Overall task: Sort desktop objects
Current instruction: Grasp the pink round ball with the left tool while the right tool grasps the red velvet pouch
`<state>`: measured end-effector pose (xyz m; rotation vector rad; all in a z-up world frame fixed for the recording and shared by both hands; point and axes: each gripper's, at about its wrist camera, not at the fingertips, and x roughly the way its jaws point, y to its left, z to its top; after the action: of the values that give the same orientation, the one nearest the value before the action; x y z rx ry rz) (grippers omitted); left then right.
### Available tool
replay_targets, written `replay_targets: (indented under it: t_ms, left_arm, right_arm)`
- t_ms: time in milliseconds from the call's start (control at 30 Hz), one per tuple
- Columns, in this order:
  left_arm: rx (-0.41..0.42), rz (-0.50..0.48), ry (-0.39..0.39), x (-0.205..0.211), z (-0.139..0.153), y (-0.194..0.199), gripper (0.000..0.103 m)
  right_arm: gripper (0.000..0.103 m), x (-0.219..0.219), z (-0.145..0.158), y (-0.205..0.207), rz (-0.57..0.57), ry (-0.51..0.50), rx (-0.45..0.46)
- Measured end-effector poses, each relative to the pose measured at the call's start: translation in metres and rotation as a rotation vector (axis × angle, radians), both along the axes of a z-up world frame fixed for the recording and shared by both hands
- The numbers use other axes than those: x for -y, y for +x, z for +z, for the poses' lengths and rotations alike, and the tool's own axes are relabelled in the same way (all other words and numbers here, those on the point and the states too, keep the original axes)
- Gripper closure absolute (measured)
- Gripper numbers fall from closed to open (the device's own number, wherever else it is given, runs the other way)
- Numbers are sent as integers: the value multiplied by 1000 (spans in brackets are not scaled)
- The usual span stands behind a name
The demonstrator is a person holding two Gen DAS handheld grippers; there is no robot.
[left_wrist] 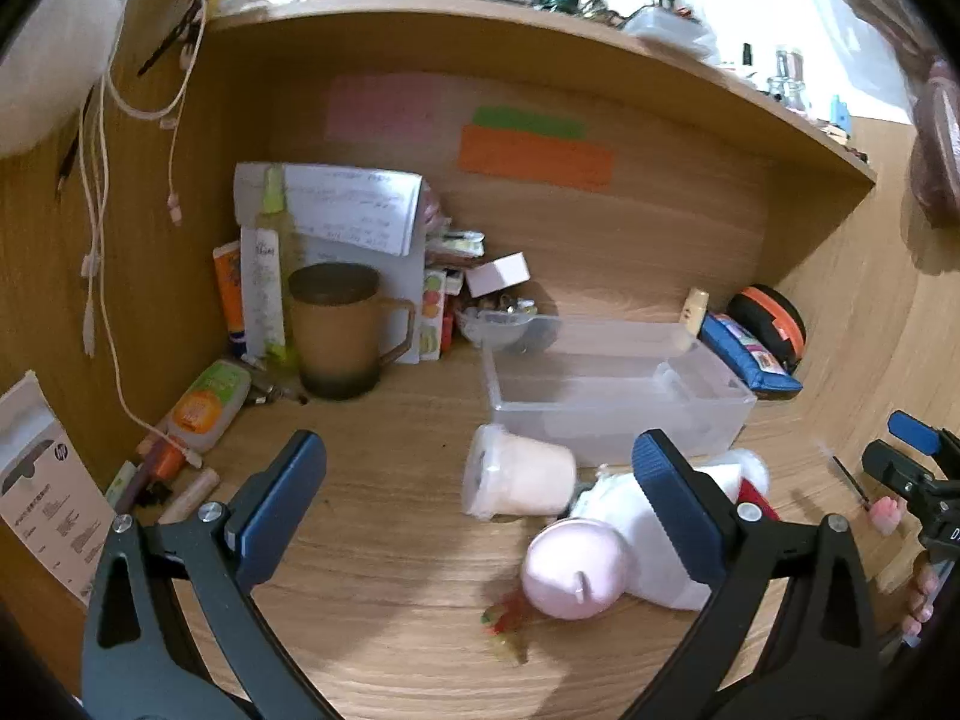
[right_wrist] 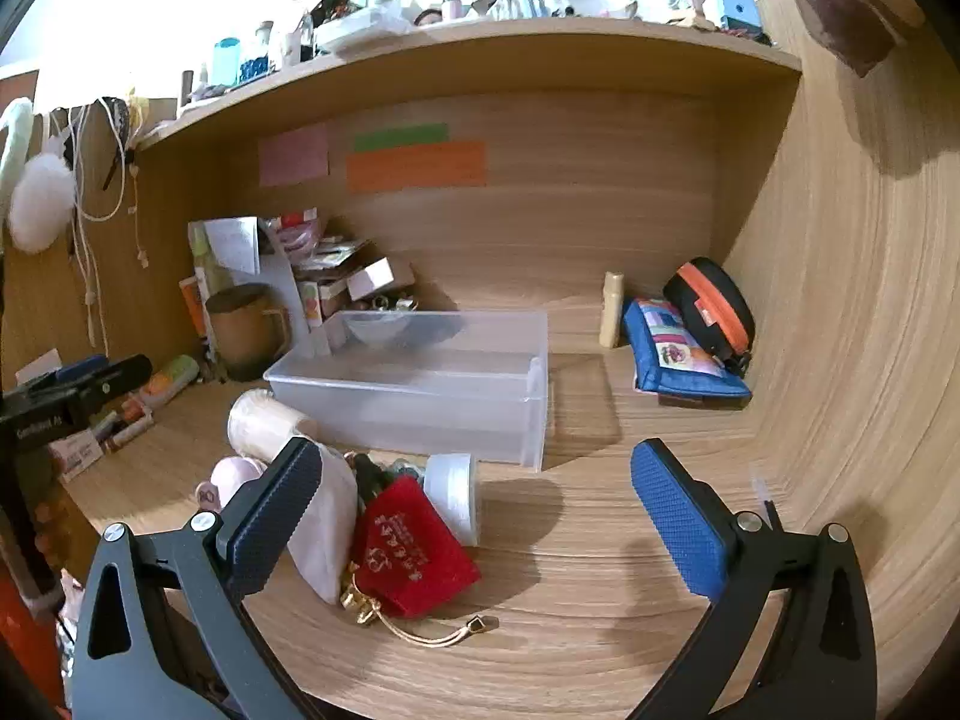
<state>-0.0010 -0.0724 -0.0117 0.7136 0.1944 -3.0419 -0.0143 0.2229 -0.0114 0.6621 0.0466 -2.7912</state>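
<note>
- Two grippers, yours, hover above the wooden worktop [right_wrist: 600, 540], each with its blue-padded jaws spread wide and holding nothing: the left gripper [left_wrist: 480, 516] and the right gripper [right_wrist: 477, 519].
- Your clear plastic bin [right_wrist: 420, 402] stands near the middle of the worktop, its near wall facing a small heap of loose items.
- Your heap lies just in front of the bin: a red pouch [right_wrist: 414, 546] with a gold cord, a white cloth bag [right_wrist: 327, 531] touching its left side, and a white-lidded jar [right_wrist: 453, 495] on its side behind the pouch.
- Your cream-coloured tub [left_wrist: 519, 477] lies tipped over just beside the bin's front left corner; a pink rounded object [left_wrist: 573, 567] lies in front of it, against the white bag.
- Your left gripper frames the tub and the pink object between its jaws; the right gripper's left jaw overlaps the white bag in view.
- At the right rear, a blue pencil case [right_wrist: 681, 354] leans on a black-and-orange zip case [right_wrist: 711, 306].
- At the left rear, a brown mug [left_wrist: 342, 330] stands among tubes and papers.
</note>
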Motion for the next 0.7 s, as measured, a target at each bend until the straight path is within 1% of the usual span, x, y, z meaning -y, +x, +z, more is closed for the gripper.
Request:
replay_targets:
  t_ms: [167, 300, 433, 500, 600, 700]
  left_arm:
    - [57, -17, 4, 9, -19, -2, 0]
    - [99, -53, 4, 5, -35, -2, 0]
    - [124, -96, -6, -6, -50, -3, 0]
    - [138, -107, -17, -11, -56, -5, 0]
    - [174, -147, -11, -20, -68, -10, 0]
    - [205, -172, -14, -27, -78, -15, 0]
  right_arm:
    - [0, 1, -17, -4, 35, -9, 59]
    - [1, 1, -33, -8, 48, -27, 114]
    - [1, 2, -52, -8, 62, -42, 166]
    - [3, 2, -61, -8, 72, -52, 193]
    - [7, 5, -71, -12, 88, -58, 232]
    - [8, 8, -81, -15, 89, -51, 262]
